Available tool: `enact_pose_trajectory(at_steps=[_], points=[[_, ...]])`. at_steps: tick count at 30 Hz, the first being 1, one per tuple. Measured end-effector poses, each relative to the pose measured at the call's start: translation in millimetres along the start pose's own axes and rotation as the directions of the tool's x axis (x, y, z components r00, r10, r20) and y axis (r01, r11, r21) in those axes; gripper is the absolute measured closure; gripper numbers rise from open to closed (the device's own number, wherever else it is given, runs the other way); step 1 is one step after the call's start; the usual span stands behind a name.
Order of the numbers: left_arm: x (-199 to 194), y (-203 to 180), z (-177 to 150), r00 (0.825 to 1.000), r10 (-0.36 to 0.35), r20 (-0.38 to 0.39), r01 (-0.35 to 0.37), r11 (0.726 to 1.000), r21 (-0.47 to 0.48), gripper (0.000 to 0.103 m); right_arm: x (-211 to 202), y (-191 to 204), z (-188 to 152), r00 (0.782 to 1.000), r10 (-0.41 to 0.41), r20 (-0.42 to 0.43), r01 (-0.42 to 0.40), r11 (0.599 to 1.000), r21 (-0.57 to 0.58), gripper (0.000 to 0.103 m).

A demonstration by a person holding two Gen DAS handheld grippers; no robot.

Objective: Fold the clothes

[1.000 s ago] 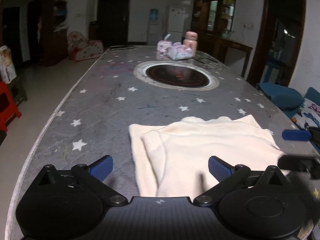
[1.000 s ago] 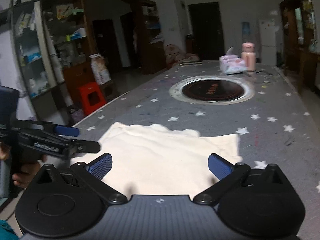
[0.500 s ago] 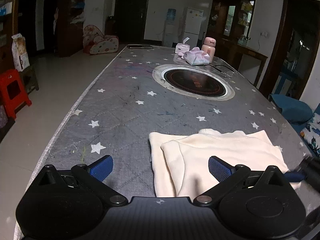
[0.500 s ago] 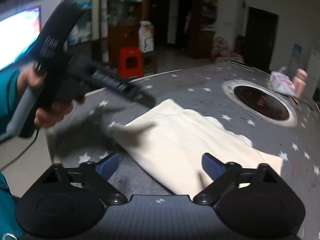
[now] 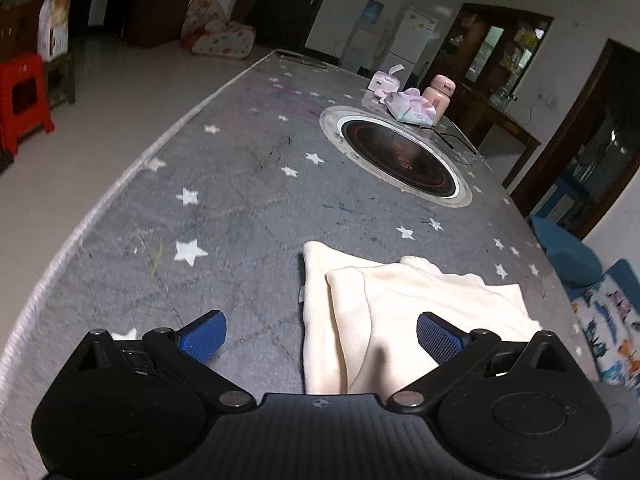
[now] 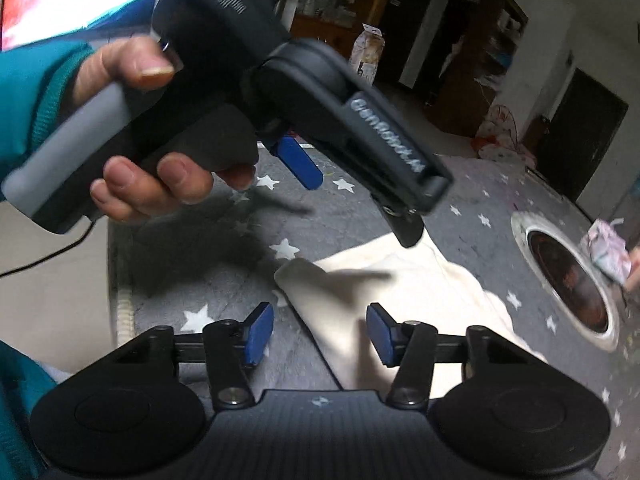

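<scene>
Since a second ago, the left gripper has been swung leftward, its jaws wide apart above the cream garment lying folded on the table. From the right wrist view, the right gripper is seen half-parted and empty; the layers could be dragged loose by a careless pinch.

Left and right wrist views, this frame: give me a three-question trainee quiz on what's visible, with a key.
1. True or false: the left claw is shut on the cream garment.
2. Multiple choice: the round inset cooktop lies (A) beyond the garment, further along the table, (B) under the garment, (C) on the floor.
3. Short answer: in the right wrist view, what does the person's hand hold above the star-patterned table?

Key:
1. False: its jaws stand wide apart, and the garment lies flat on the table.
2. A.
3. The other handheld gripper, the left one, with a blue finger pad showing beneath it.
</scene>
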State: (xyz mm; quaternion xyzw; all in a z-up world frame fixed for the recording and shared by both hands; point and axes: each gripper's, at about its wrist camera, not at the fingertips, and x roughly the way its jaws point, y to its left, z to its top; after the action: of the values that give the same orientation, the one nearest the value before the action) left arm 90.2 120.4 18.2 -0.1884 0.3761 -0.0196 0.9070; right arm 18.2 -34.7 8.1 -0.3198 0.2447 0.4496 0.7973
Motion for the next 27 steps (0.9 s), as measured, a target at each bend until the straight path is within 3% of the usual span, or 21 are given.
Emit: enact_pose_trajectory(at_steps=[5,6,8,10,15,19,24,26,27], points=[[4.2,3.1,0.5,1.0,-0.022,-0.011,0.022,0.999,-0.024,0.0,14.6,10.5,3.2,0.999,-0.035,-0.022,0.034,0.998,-0.056,0.064],[5.2,3.8,0.6,0.999,-0.028,-0.015,0.028,0.999,-0.031,0.0,15.7,11.3,4.5,0.999,-0.041,-0.024,0.039,0.998,-0.059,0.072],[7.3,5.6,0.9,0.999,-0.045,-0.024,0.043,0.998,-0.053,0.0,16.5,9.6,5.7,0.999,-0.045,-0.028,0.044,0.998,-0.043,0.079],[9.6,6.3,1.3,0.998,-0.061,-0.035,0.058,0.995,-0.08,0.0,13.8,1.2,6.6,0.999,-0.033,-0.016,0.033,0.999,0.011,0.089],[15.3,7.9,2.2,0.993,-0.103,-0.06,0.094,0.985,-0.147,0.0,-0.4,-26.5,6.5,0.999,0.015,0.032,-0.02,0.983,0.184,0.094],[19.8,9.1,2.9,0.987,-0.138,-0.077,0.12,0.972,-0.201,0.002,-16.4,-42.0,5.3,0.996,0.022,0.081,-0.042,0.967,0.25,0.095],[32.3,9.3,-1.2,0.968,-0.217,-0.128,0.171,0.939,-0.297,0.015,-31.3,-48.8,3.6,0.991,0.034,0.128,-0.069,0.956,0.284,0.099],[34.7,9.2,-1.8,0.963,-0.237,-0.13,0.186,0.929,-0.32,0.032,-35.7,-48.1,2.5,0.989,0.037,0.141,-0.076,0.957,0.281,0.099],[36.3,9.7,-2.7,0.961,-0.243,-0.134,0.187,0.924,-0.333,0.034,-35.5,-47.5,3.0,0.989,0.042,0.142,-0.081,0.957,0.278,0.099]])
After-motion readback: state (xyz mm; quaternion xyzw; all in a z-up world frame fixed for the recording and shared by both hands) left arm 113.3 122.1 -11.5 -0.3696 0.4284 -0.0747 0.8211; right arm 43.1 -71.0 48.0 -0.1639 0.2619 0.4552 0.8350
